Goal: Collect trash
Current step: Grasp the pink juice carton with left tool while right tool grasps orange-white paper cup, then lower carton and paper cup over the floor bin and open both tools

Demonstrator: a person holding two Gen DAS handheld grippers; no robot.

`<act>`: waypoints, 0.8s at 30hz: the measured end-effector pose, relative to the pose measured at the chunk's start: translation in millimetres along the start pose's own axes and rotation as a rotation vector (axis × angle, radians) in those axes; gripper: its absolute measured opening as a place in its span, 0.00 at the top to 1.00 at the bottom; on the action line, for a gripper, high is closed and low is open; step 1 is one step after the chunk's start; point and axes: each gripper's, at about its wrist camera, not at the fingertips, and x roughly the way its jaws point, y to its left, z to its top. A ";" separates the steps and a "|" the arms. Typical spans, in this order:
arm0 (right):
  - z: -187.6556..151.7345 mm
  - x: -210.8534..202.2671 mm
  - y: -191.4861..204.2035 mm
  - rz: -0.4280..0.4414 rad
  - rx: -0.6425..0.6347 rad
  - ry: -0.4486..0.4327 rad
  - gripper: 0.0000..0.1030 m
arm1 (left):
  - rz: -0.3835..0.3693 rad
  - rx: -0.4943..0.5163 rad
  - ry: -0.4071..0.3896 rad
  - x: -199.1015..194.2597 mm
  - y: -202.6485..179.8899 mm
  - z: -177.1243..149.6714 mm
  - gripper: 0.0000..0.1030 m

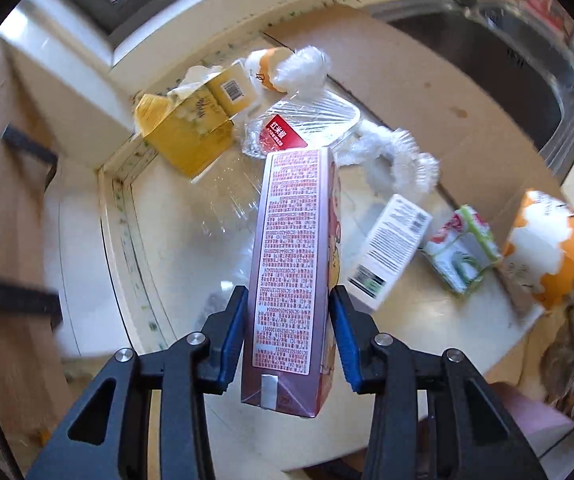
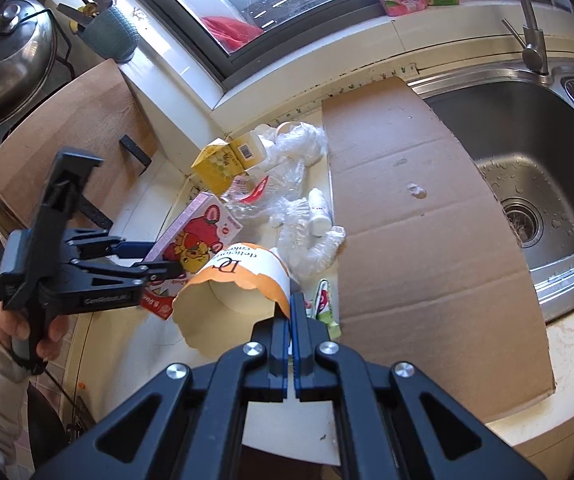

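With the left tool (image 1: 289, 312) clamped on the pink carton (image 1: 291, 272), tip it into the paper cup (image 2: 233, 292) (right tool (image 2: 291, 320) pinches its rim), keeping the cup's mouth steady.

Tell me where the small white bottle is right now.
In the right wrist view the small white bottle lies on the counter among crumpled clear plastic wrap, just left of the cardboard sheet covering part of the sink.

Steel sink (image 2: 527, 184), faucet (image 2: 531, 40), lidded pot (image 2: 11, 56)
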 end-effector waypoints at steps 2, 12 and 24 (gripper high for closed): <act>-3.3 -5.5 2.9 0.014 -0.007 0.001 0.99 | -0.034 -0.083 -0.030 -16.3 1.4 -14.9 0.62; -36.4 -56.2 9.9 0.081 -0.086 0.020 0.99 | -0.135 -0.391 -0.098 -76.2 -46.8 -113.7 0.62; -139.6 -88.8 -30.4 0.058 -0.176 0.222 0.99 | -0.203 -0.527 -0.042 -65.8 -150.2 -231.5 0.62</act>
